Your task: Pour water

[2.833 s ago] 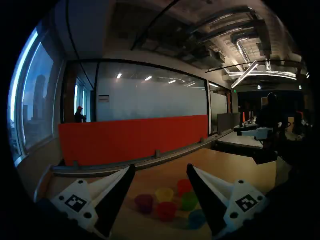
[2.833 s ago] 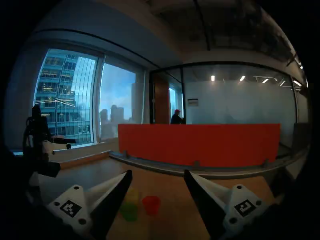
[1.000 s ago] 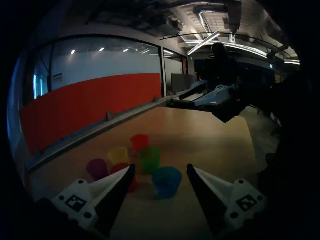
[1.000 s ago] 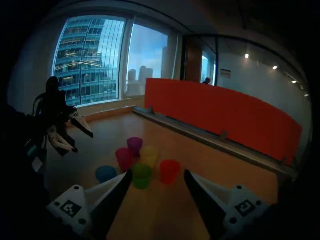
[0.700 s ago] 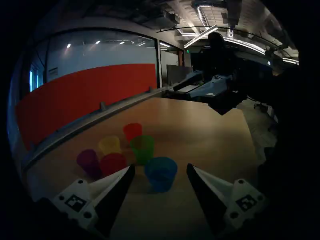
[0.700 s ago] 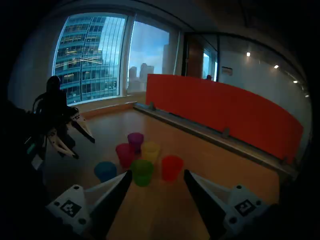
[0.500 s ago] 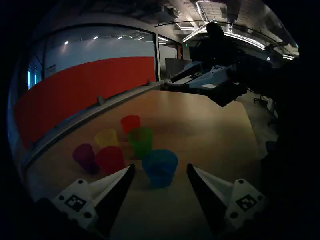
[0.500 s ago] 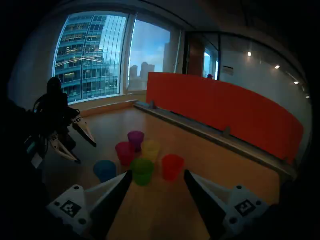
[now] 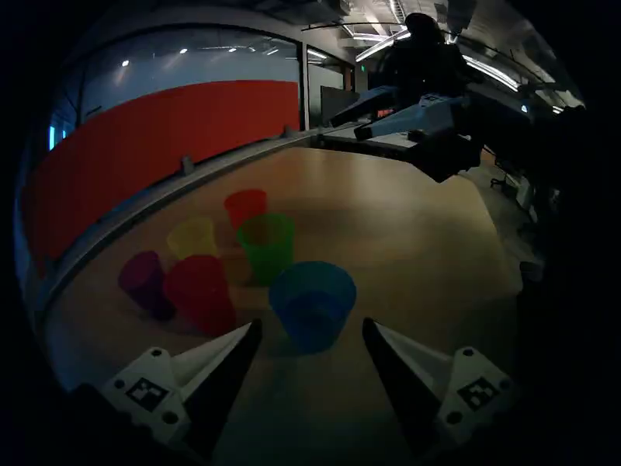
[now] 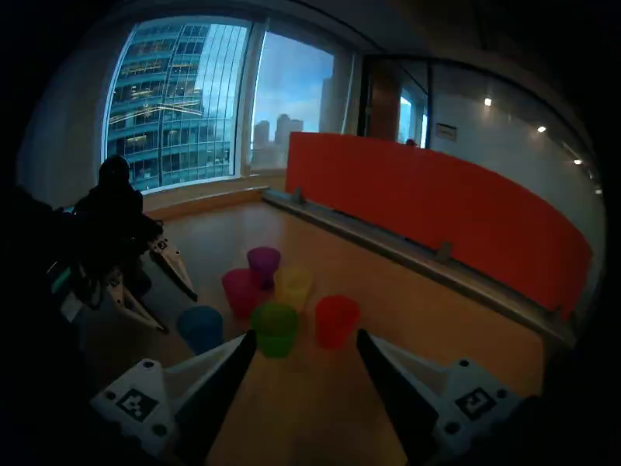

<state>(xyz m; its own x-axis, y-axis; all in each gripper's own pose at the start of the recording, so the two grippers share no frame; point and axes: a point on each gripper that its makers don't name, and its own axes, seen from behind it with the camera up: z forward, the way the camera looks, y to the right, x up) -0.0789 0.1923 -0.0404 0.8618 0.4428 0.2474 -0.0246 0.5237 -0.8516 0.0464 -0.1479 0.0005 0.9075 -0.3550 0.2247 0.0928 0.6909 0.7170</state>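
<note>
Six small tapered cups of translucent plastic stand upright, mouths up, in a close cluster on the pale wooden worktop [image 9: 423,233]. In the left gripper view the blue plastic cup [image 9: 313,304] is nearest. It sits just ahead of the gap between the fingers of the left claw [image 9: 309,326]. Behind it stands the green plastic cup [image 9: 268,245], and behind that the orange-red plastic cup [image 9: 245,208]. Beside these are the crimson plastic cup [image 9: 200,291], the yellow plastic cup [image 9: 192,237] and the purple plastic cup [image 9: 141,276]. The light is dim, and whether any cup holds water cannot be told.

The left claw is spread wide and touches no cup. The right claw [image 10: 304,335] is spread just as wide. In the right gripper view the green and orange-red cups stand just beyond its tips, untouched.

Each claw finger carries a square black-and-white coded marker [image 9: 147,394]. A small sign on the glass wall [image 10: 445,132] is too small to read.

A long orange-red partition panel [image 10: 435,206] runs along the worktop's far edge. Tall windows [image 10: 171,101] look out on tower blocks.
</note>
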